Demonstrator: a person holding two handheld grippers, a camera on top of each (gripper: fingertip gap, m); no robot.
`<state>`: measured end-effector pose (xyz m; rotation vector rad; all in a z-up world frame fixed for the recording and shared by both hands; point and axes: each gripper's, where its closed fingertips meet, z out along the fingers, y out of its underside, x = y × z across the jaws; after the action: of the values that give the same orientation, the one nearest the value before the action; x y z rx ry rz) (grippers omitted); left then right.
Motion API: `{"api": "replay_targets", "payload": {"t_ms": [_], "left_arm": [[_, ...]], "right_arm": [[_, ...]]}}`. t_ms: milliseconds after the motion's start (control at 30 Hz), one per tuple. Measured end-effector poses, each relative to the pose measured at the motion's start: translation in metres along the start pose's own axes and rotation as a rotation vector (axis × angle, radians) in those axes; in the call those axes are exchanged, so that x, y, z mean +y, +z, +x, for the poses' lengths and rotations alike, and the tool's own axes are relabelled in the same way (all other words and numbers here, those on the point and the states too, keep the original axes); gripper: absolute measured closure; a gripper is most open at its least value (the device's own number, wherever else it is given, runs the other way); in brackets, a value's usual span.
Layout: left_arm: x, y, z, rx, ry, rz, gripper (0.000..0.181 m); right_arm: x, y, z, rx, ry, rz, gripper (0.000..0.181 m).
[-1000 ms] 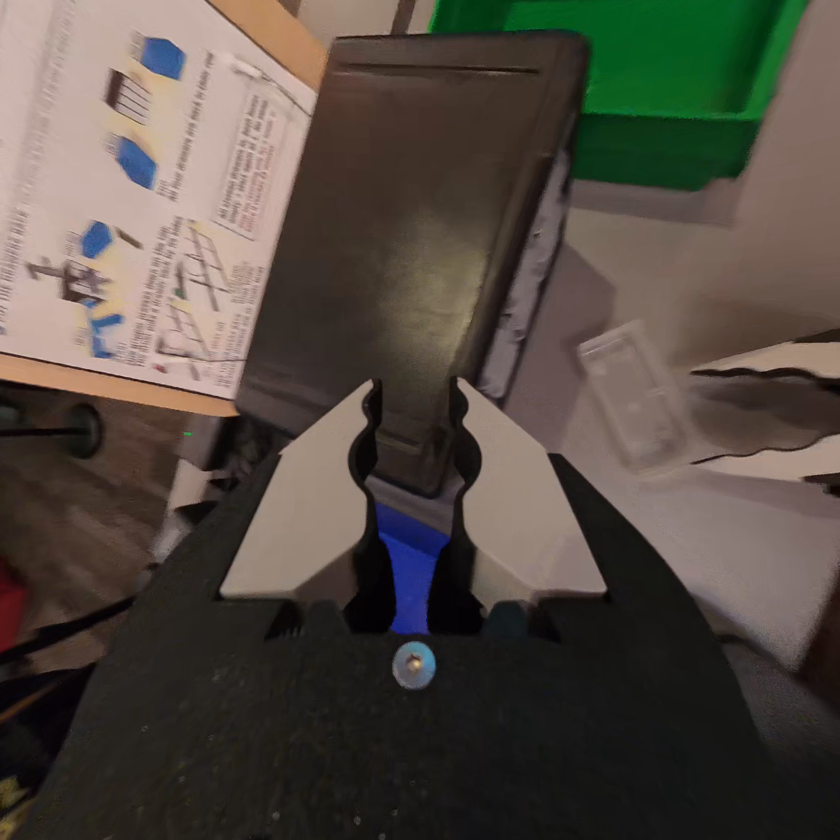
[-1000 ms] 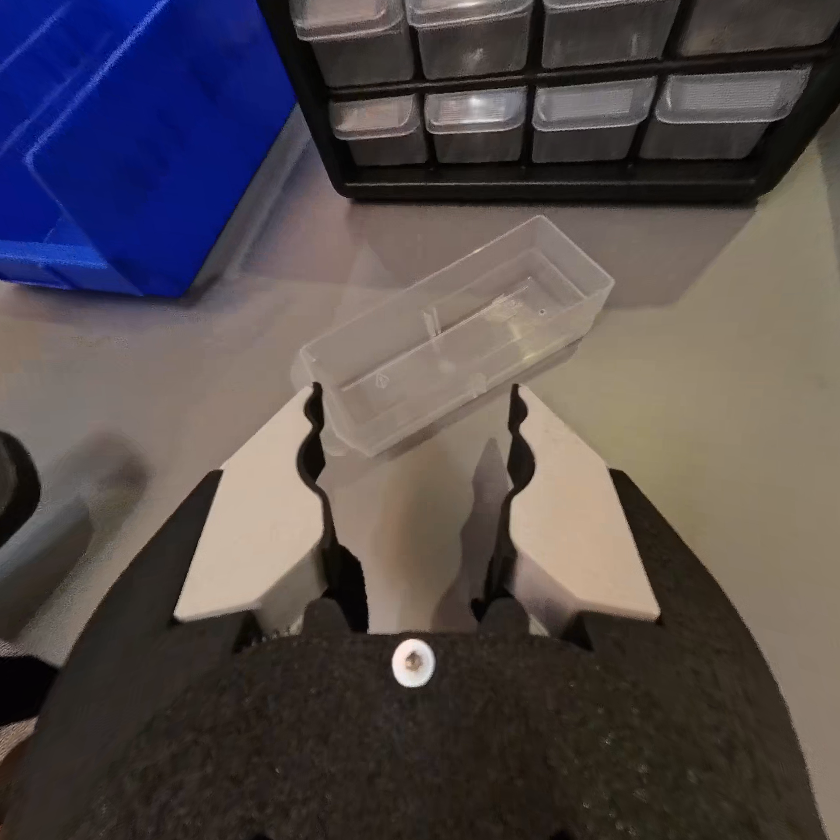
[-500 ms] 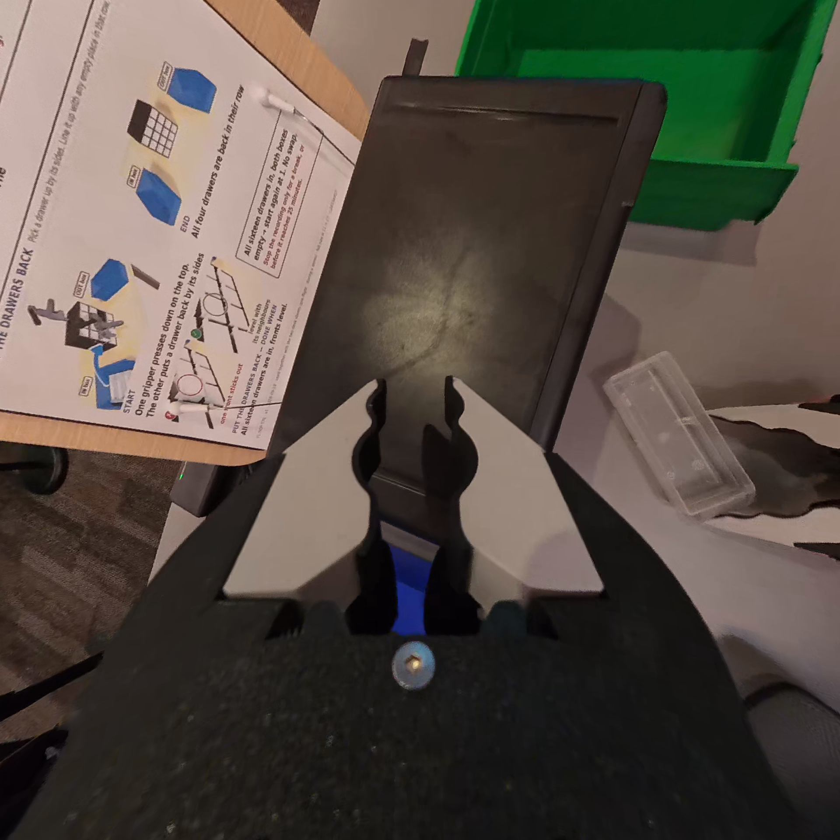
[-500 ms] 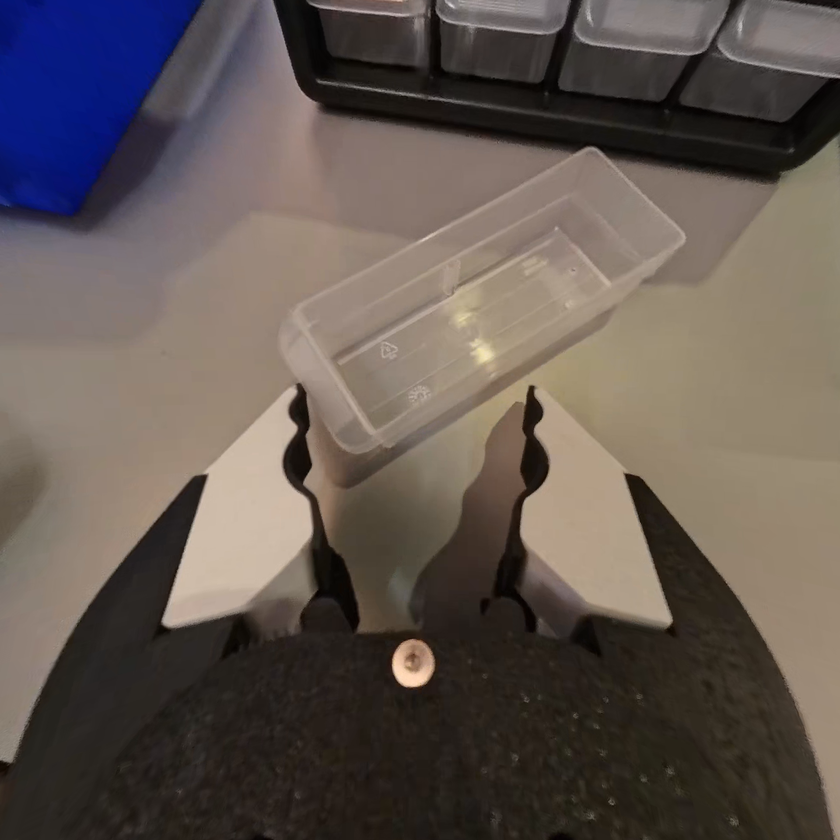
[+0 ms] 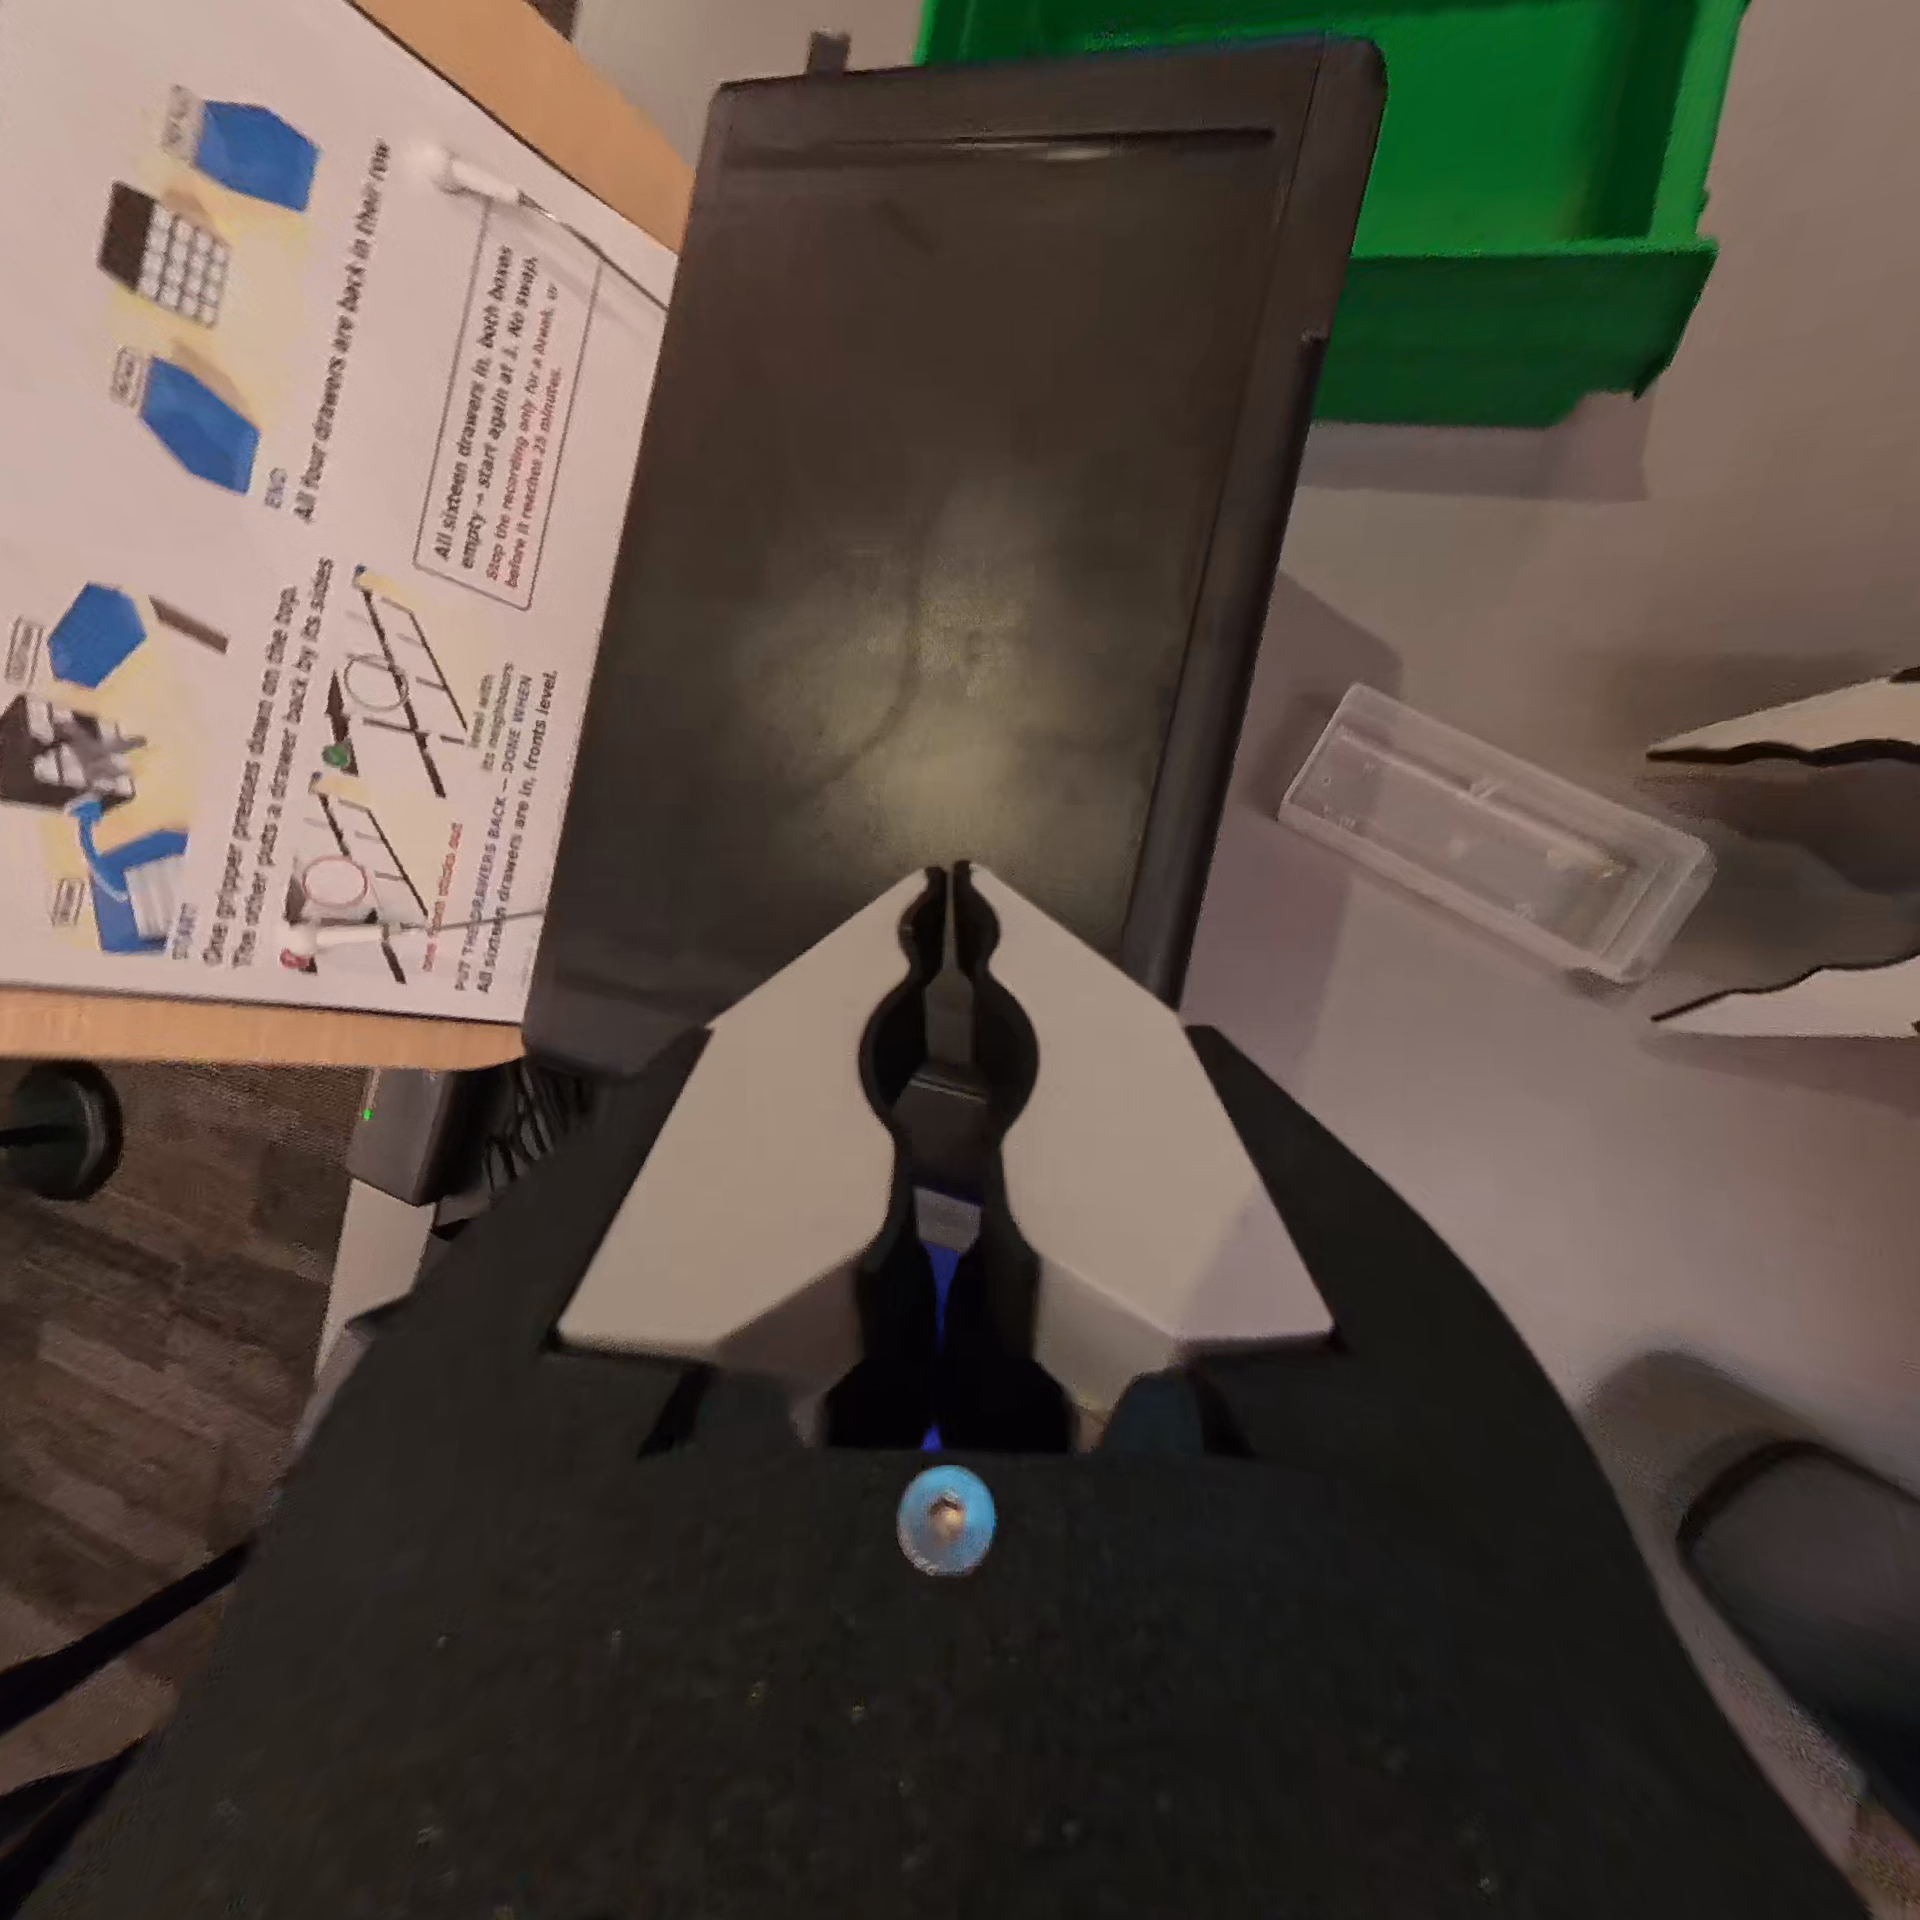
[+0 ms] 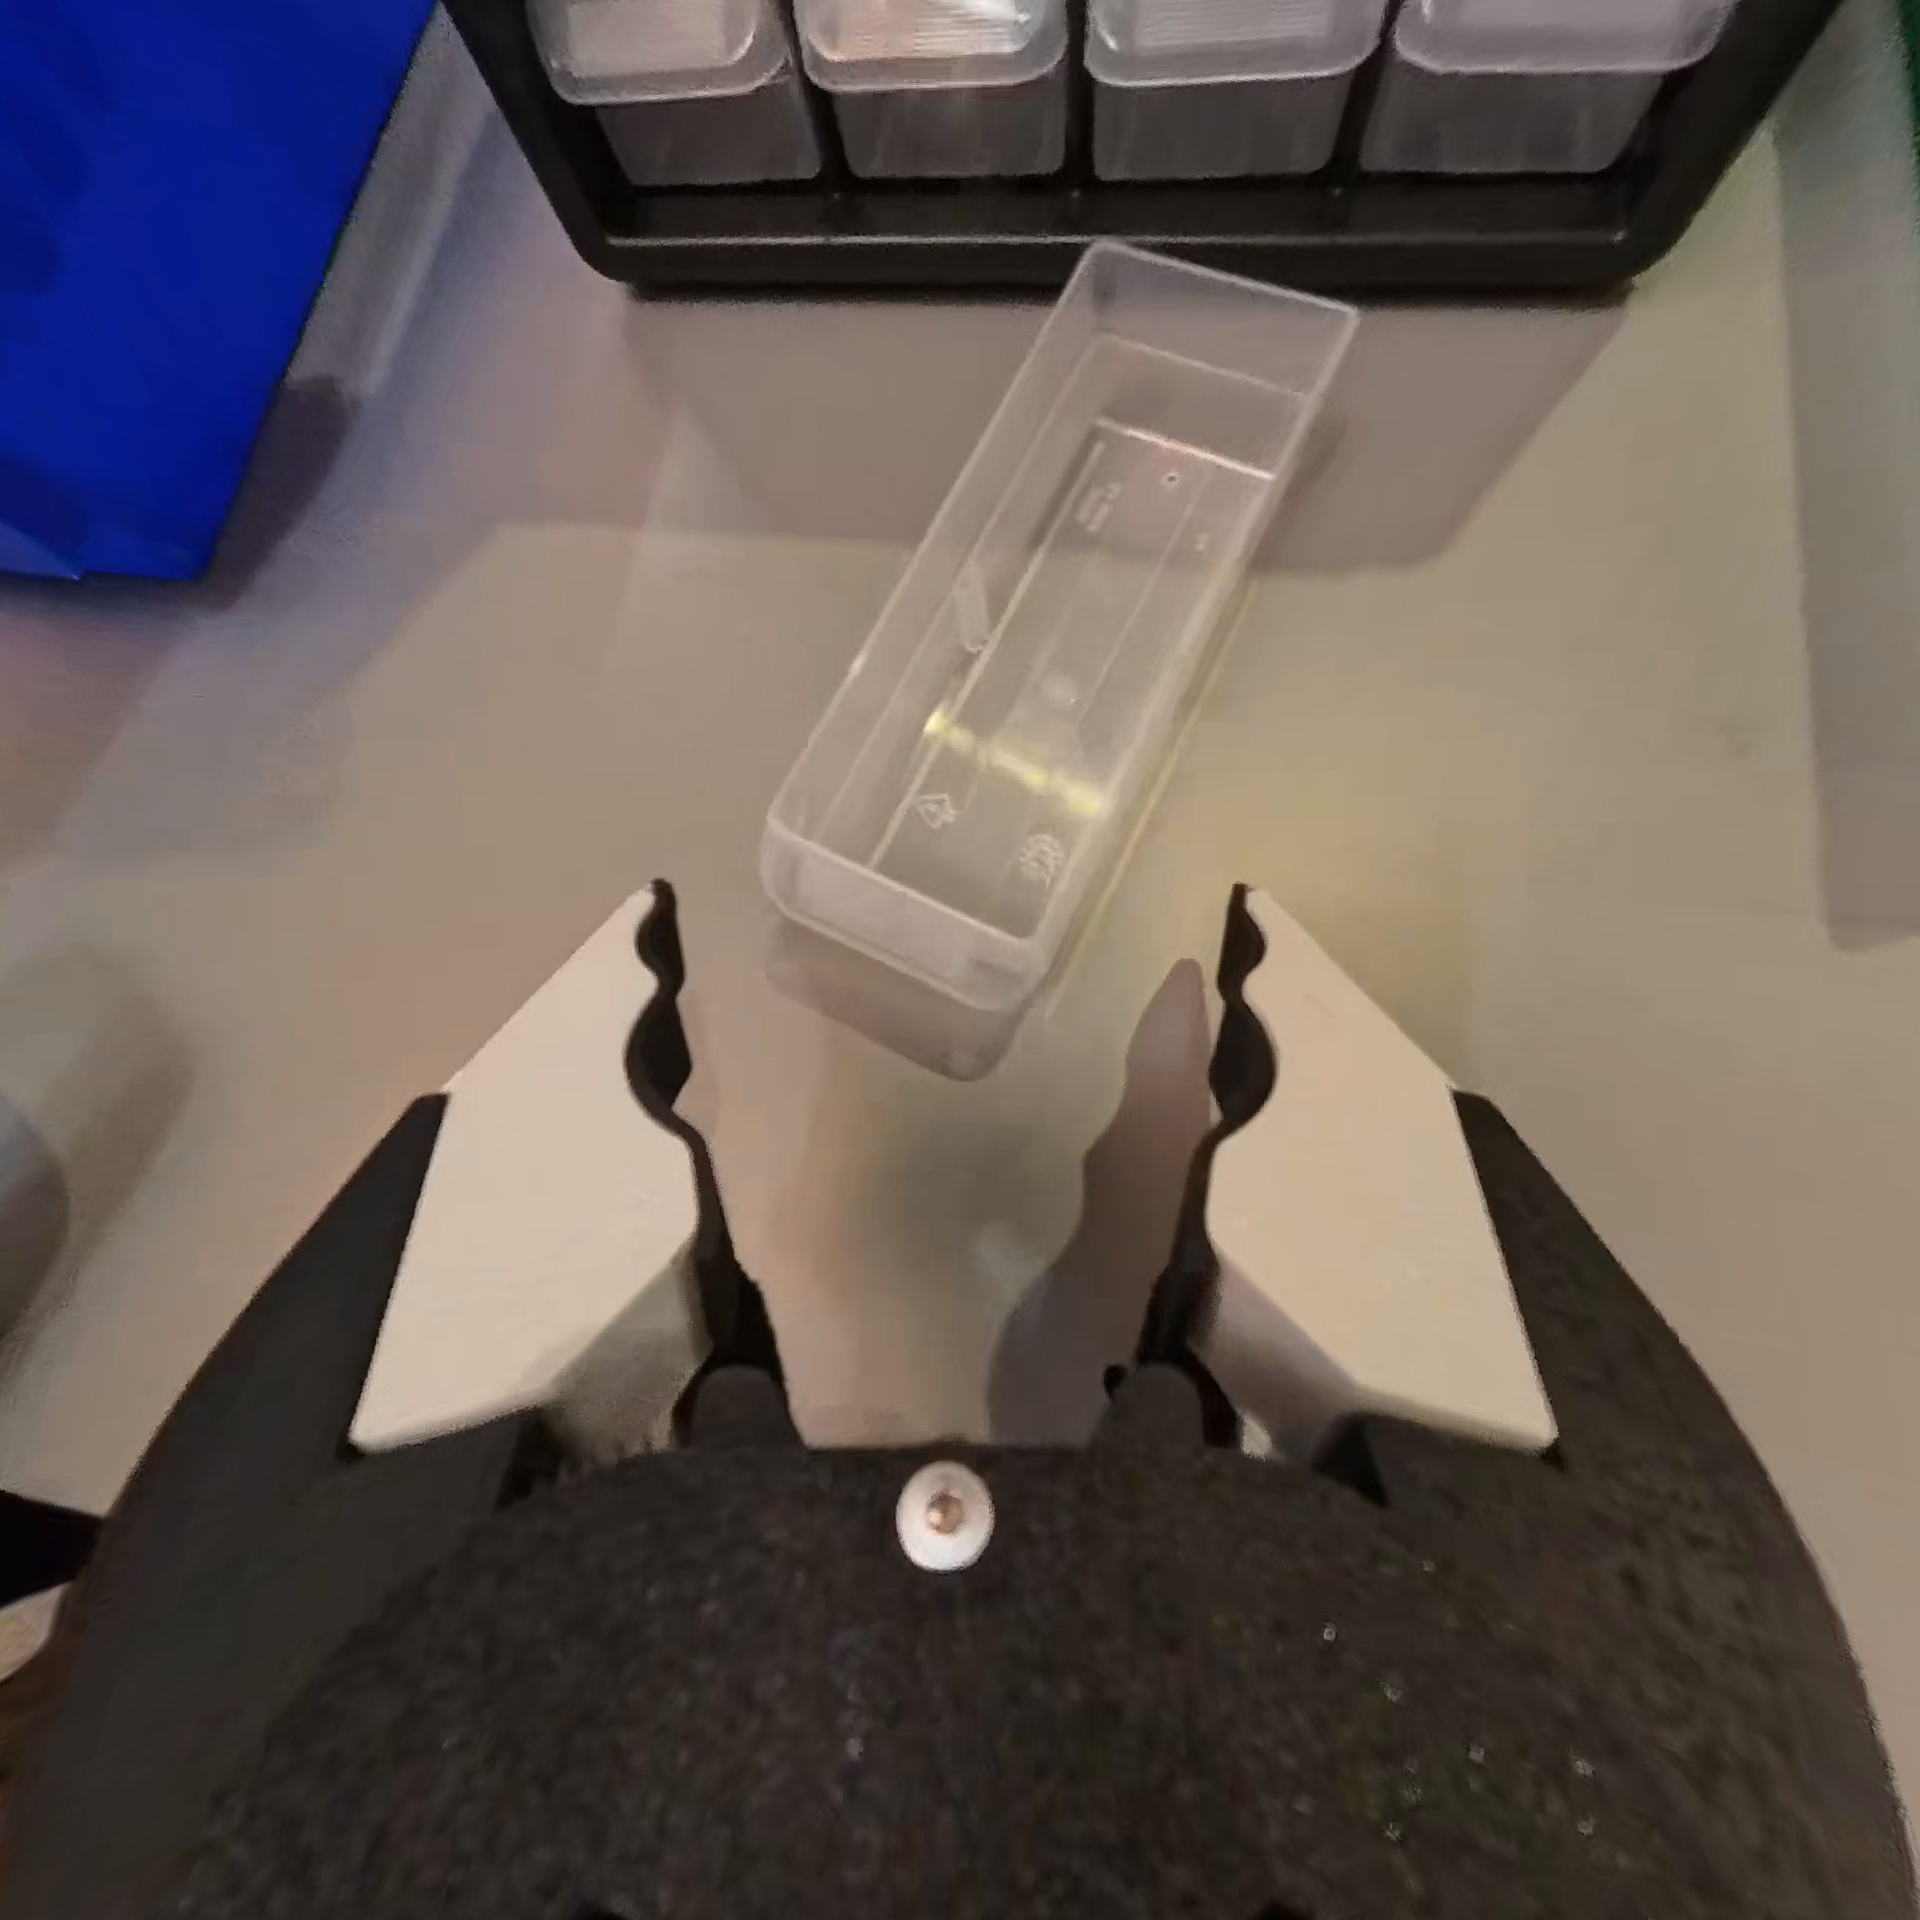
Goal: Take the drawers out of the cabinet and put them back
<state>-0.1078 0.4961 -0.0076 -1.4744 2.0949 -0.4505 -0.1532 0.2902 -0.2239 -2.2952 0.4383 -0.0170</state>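
Observation:
The black cabinet (image 5: pixel 935 499) fills the left wrist view from above. My left gripper (image 5: pixel 945 878) is shut and empty over the near part of its top. In the right wrist view the cabinet's front (image 6: pixel 1091 244) shows a row of clear drawers in place. One clear drawer (image 6: pixel 1049 665) lies loose on the grey table in front of it, open side up, angled towards the cabinet. My right gripper (image 6: pixel 945 902) is open, with the drawer's near end just ahead between the fingertips, not held. The drawer (image 5: pixel 1486 831) and the right gripper's fingers (image 5: pixel 1808 727) also show in the left wrist view.
A green bin (image 5: pixel 1507 208) stands behind the cabinet. A blue bin (image 6: pixel 156 260) stands to the cabinet's left in the right wrist view. A printed instruction sheet (image 5: pixel 260 520) lies on a wooden board left of the cabinet. Bare table (image 6: pixel 1558 831) lies right of the drawer.
My left gripper has closed from part open to shut over the cabinet top. In the right wrist view the loose drawer now lies more lengthwise towards the cabinet, and no longer touches the left finger.

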Motion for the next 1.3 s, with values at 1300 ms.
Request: {"api": "replay_targets", "payload": {"t_ms": [1300], "left_arm": [[0.013,0.03,-0.008,0.213,0.056,-0.401,0.181]], "right_arm": [[0.013,0.019,0.028,0.107,-0.06,-0.499,0.123]]}}
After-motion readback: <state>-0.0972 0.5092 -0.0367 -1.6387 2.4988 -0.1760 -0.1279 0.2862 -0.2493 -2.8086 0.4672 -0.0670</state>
